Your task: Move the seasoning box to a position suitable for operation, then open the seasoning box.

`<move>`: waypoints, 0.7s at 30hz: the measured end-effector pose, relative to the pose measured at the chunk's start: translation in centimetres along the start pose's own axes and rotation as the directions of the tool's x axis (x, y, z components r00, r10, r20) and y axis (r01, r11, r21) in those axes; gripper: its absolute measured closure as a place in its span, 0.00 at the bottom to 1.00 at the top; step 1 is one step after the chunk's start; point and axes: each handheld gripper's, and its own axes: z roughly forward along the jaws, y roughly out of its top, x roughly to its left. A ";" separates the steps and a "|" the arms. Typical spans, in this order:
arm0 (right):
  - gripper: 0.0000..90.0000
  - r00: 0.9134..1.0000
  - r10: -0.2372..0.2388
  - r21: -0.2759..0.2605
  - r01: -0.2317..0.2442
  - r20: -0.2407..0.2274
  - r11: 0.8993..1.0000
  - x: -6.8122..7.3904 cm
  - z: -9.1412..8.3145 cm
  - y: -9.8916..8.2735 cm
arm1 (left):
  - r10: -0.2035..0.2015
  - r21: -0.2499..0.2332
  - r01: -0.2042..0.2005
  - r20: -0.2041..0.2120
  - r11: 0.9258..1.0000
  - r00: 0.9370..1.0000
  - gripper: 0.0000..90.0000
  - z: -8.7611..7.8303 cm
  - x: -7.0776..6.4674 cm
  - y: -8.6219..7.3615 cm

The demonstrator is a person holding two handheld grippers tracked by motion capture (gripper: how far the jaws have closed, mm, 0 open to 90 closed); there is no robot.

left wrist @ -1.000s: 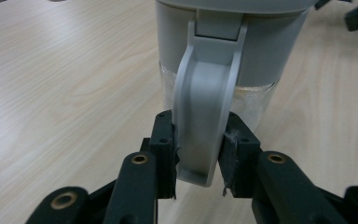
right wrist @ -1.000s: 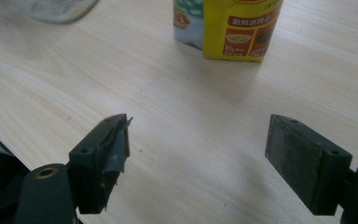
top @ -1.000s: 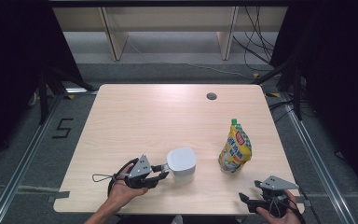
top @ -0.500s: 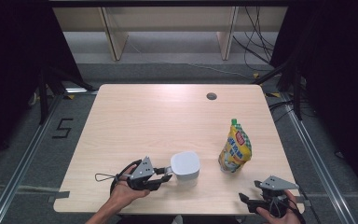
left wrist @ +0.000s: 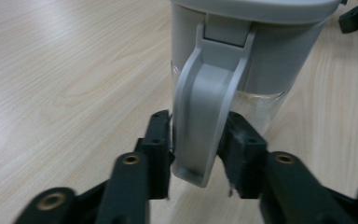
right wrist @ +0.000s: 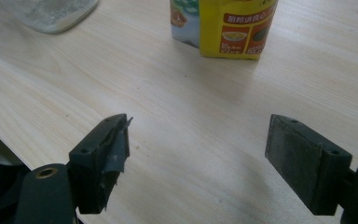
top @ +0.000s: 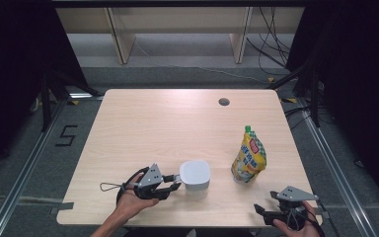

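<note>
One table, far half bare, small round hole near far edge. One yellow pouch upright at right. One white jug near front edge. Left gripper level at jug's handle; jaws just eased apart, handle between pads, left pad touching. Right gripper low at front right corner, jaws wide, empty.

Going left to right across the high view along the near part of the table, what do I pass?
left gripper → white lidded container → yellow pouch → right gripper
</note>
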 end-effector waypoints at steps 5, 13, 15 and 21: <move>0.25 1.000 0.001 0.005 -0.001 0.001 1.000 0.0 0.0 0.1 | 0.013 0.007 -0.014 0.017 1.000 1.000 0.54 -1.1 -0.4 0.2; 0.25 1.000 -0.010 0.001 0.010 -0.003 1.000 0.0 0.2 0.0 | -0.058 -0.039 0.058 0.004 0.998 0.998 0.36 -3.0 -0.4 1.4; 0.25 1.000 -0.010 0.002 0.010 -0.004 1.000 0.0 0.2 0.0 | -0.070 -0.044 0.070 0.004 0.997 0.998 0.35 -3.4 -0.4 1.7; 0.25 1.000 -0.022 0.003 0.022 -0.011 1.000 -0.1 0.3 0.1 | -0.103 -0.073 0.101 -0.022 0.992 0.994 0.38 -4.6 -0.6 2.9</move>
